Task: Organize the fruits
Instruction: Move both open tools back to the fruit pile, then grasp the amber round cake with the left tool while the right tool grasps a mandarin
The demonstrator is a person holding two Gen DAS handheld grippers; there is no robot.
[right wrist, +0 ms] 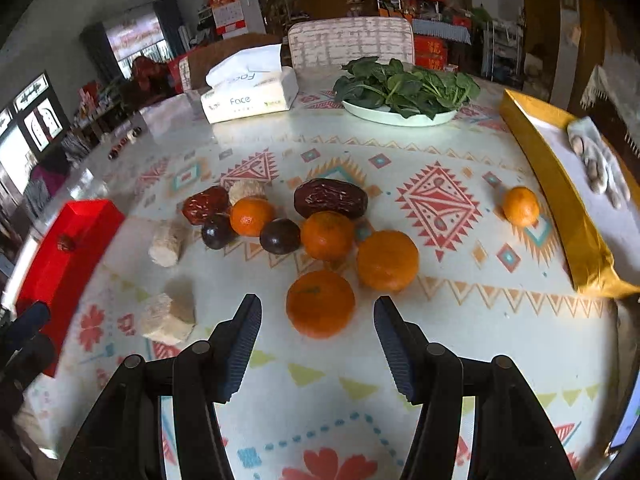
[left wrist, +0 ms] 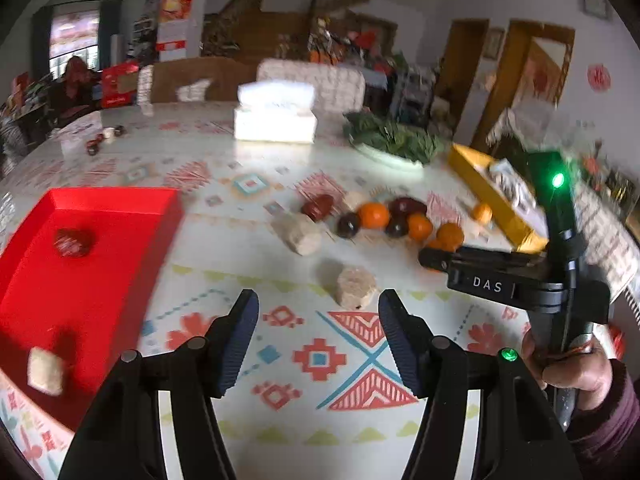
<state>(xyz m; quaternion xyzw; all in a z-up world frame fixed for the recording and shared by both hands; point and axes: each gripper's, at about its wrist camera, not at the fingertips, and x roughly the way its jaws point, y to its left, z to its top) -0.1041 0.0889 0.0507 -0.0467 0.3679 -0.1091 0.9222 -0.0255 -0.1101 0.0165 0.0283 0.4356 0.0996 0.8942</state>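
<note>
**Both grippers empty over the fruit pile**

The right gripper hovered with jaws partly open and empty, framing the nearest mandarin, probably for a pickup. The left gripper also gaped, holding nothing, above the patterned worktop. Glossy round fruit and wrinkled dates clustered mid-table; the smooth red tray (presumably one sorting bin) held one dark red fruit.

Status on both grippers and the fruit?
Left gripper open, empty. Right gripper open; nearest orange just ahead of its fingers, untouched. Red tray holds one date.
</note>
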